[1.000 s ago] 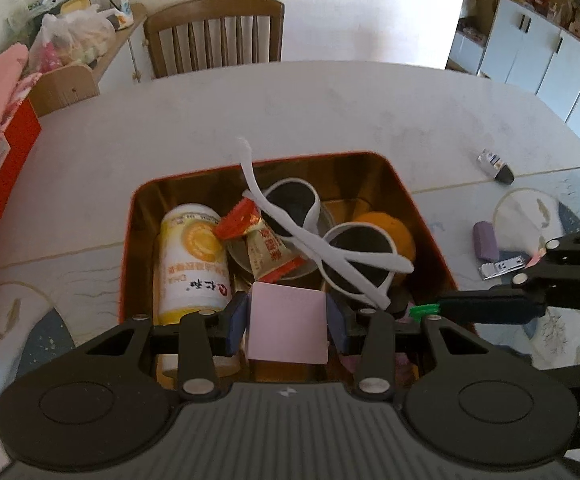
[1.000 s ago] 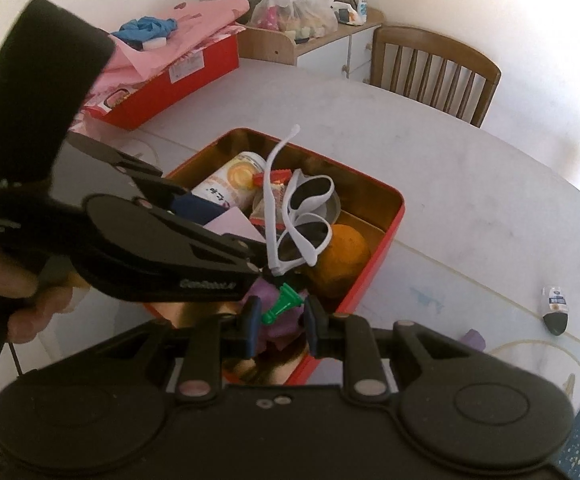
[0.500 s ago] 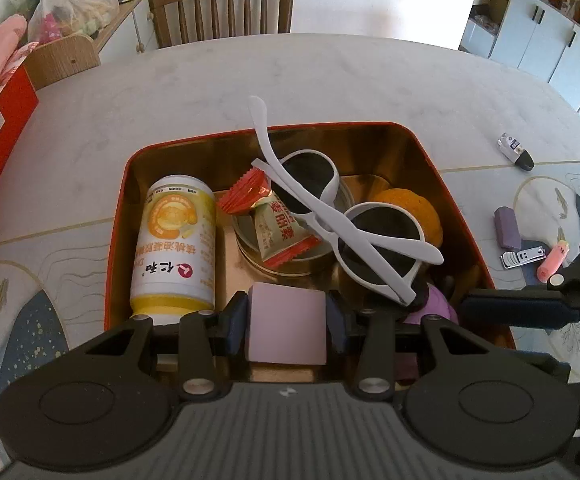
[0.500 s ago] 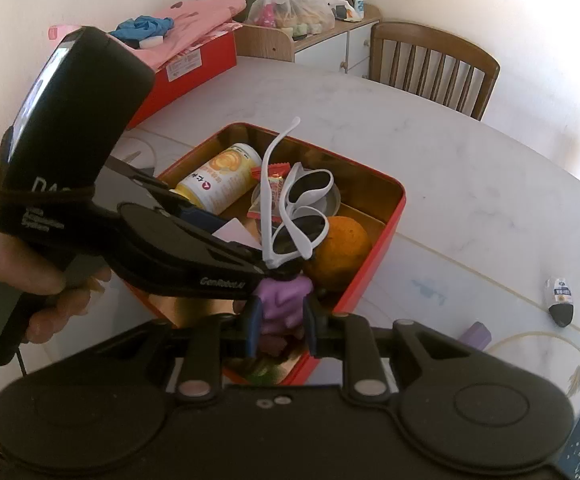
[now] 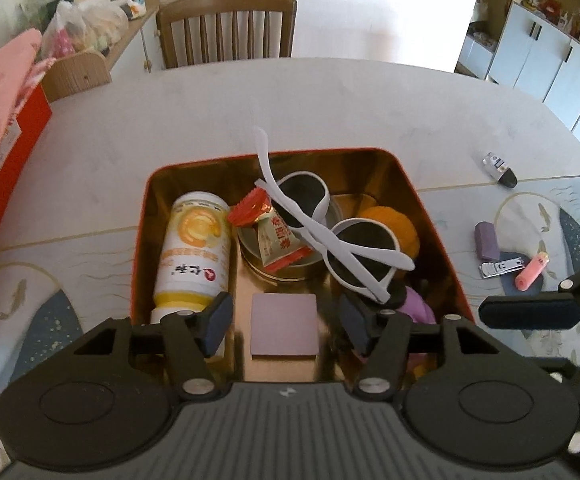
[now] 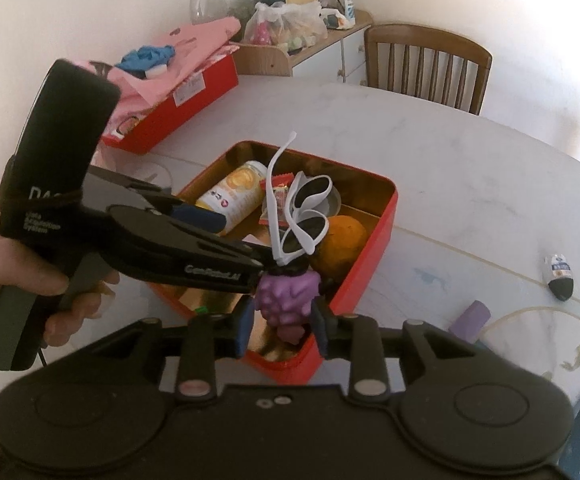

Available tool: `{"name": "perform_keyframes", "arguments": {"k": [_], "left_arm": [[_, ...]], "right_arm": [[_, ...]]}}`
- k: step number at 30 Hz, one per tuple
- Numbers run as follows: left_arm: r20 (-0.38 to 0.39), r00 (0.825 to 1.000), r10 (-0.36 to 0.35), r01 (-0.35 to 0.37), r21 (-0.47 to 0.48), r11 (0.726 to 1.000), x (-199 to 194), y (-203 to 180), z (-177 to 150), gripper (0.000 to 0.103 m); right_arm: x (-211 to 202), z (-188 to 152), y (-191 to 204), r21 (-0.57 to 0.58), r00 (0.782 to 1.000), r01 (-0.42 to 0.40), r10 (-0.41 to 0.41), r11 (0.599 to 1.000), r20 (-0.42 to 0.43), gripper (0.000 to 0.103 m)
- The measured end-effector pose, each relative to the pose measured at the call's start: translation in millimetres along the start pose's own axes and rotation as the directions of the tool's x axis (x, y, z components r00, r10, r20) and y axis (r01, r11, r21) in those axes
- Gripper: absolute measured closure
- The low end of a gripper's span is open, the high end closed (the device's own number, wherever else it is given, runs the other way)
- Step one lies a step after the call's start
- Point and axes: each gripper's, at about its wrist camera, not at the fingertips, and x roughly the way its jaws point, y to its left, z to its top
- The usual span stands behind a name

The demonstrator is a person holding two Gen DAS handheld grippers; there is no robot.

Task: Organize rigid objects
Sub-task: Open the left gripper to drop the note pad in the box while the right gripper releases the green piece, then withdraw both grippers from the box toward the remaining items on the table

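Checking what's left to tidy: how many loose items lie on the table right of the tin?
4: a purple block, nail clippers and a pink lighter clustered together, and a small bottle farther back. The right gripper may hide more.

Your left gripper [image 6: 250, 256] hides the tin's [image 6: 369, 240] near corner; the purple grapes [image 5: 417, 308] sit half covered.

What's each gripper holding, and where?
Left gripper, jaws just opened, holds nothing. Right gripper, jaws just opening, flanks the sides of the purple grape toy; grip unclear.
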Motion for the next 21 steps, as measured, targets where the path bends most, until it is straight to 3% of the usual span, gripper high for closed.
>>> {"name": "perform_keyframes", "arguments": {"k": [10, 15, 21], "left_arm": [[0.100, 0.995, -0.001, 0.002, -0.007, 1.000, -46.5, -12.2, -3.4, 0.039], [0.143, 0.990, -0.008, 0.007, 0.002, 1.000, -68.8, -29.1, -6.8, 0.033], [0.163, 0.986, -0.029, 0.026, 0.019, 0.999, -82.2, -53.9, -10.0, 0.032]], "right_arm": [[-35.3, -4.4, -7.0, 0.043, 0.998, -0.008, 0.005, 0.999, 0.069, 0.061], [-61.5, -12.0, -12.8, 0.037, 0.994, -0.023, 0.019, 0.999, 0.110, 0.047], [-91.2, -25.0, -31.5, 0.054, 0.989, -0.019, 0.011, 0.998, 0.144, 0.038]]}}
